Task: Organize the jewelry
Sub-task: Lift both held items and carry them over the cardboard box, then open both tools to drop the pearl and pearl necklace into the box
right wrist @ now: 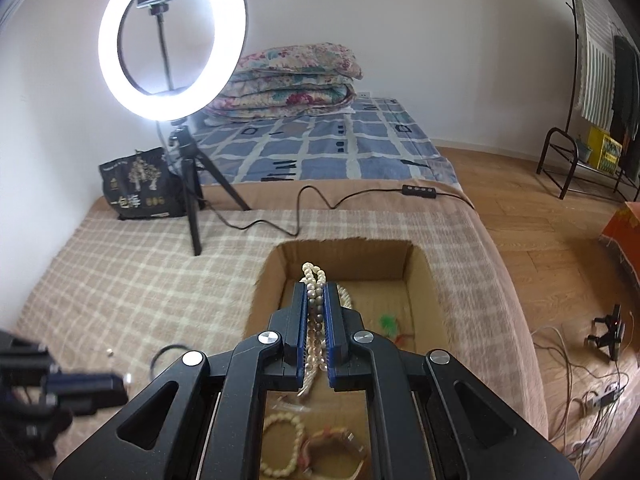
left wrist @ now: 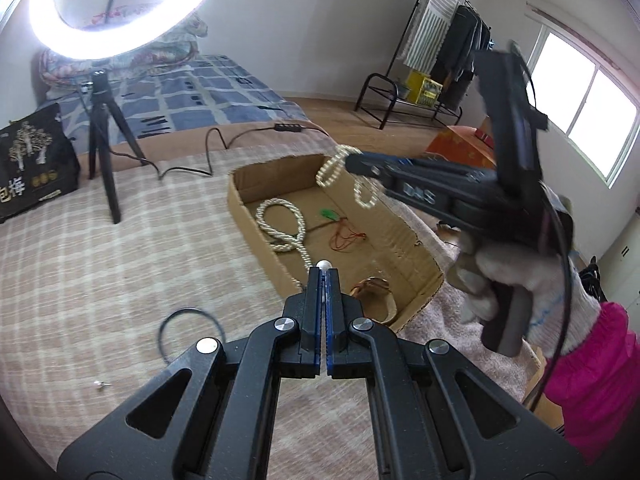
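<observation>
My right gripper (right wrist: 316,300) is clamped on a pearl necklace (left wrist: 332,172), holding it above the cardboard box (left wrist: 404,232) on the plaid blanket (left wrist: 120,248). My left gripper (left wrist: 324,276) pinches a small pearl (left wrist: 324,265) at its tips, just over the box's near wall. A second pearl strand (left wrist: 280,224) lies inside.
</observation>
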